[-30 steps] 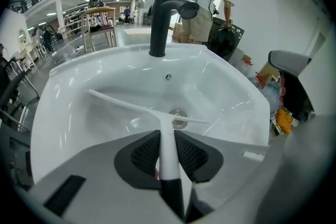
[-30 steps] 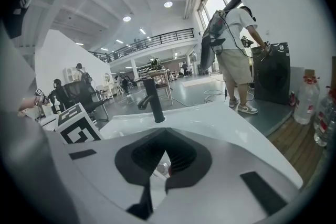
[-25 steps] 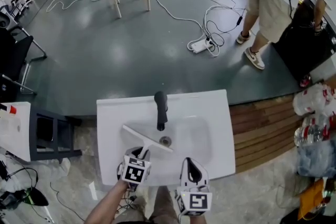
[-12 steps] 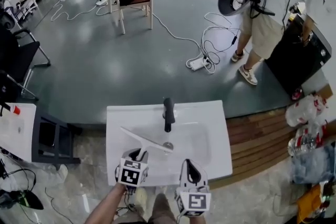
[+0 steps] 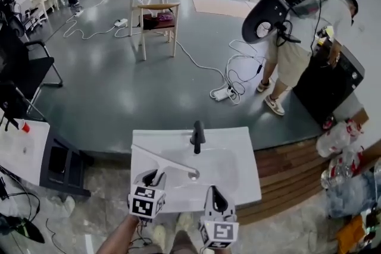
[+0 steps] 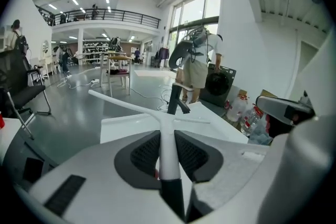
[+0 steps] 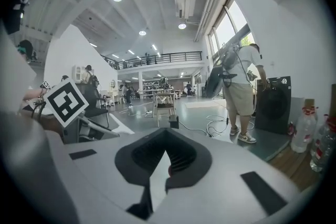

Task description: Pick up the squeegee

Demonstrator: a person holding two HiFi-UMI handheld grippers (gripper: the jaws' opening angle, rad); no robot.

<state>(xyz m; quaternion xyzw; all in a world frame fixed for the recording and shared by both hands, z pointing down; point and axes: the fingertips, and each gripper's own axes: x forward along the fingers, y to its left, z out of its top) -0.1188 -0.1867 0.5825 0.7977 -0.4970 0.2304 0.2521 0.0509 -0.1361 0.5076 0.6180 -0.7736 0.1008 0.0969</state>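
The squeegee (image 5: 164, 160) is white, with a long thin blade and a handle that turns black at its end. In the head view it hangs tilted over the white sink (image 5: 241, 184), in front of the black faucet (image 5: 197, 135). My left gripper (image 5: 153, 179) is shut on its handle. In the left gripper view the handle (image 6: 168, 157) runs between the two black pads of the left gripper (image 6: 168, 136), and the blade (image 6: 123, 104) spreads out ahead. My right gripper (image 5: 214, 193) is beside it on the right, shut and holding nothing; the right gripper (image 7: 167, 136) shows its pads meeting.
A person (image 5: 292, 50) stands at the back right by a black appliance (image 5: 324, 83). Cables and a power strip (image 5: 226, 92) lie on the grey floor. A wooden chair (image 5: 158, 24) stands at the back. Bottles (image 5: 339, 140) sit at the right, a dark stand (image 5: 59, 163) at the left.
Both grippers have risen, and the squeegee has come up out of the sink basin with the left one. The head view has tilted up and shows more of the room.
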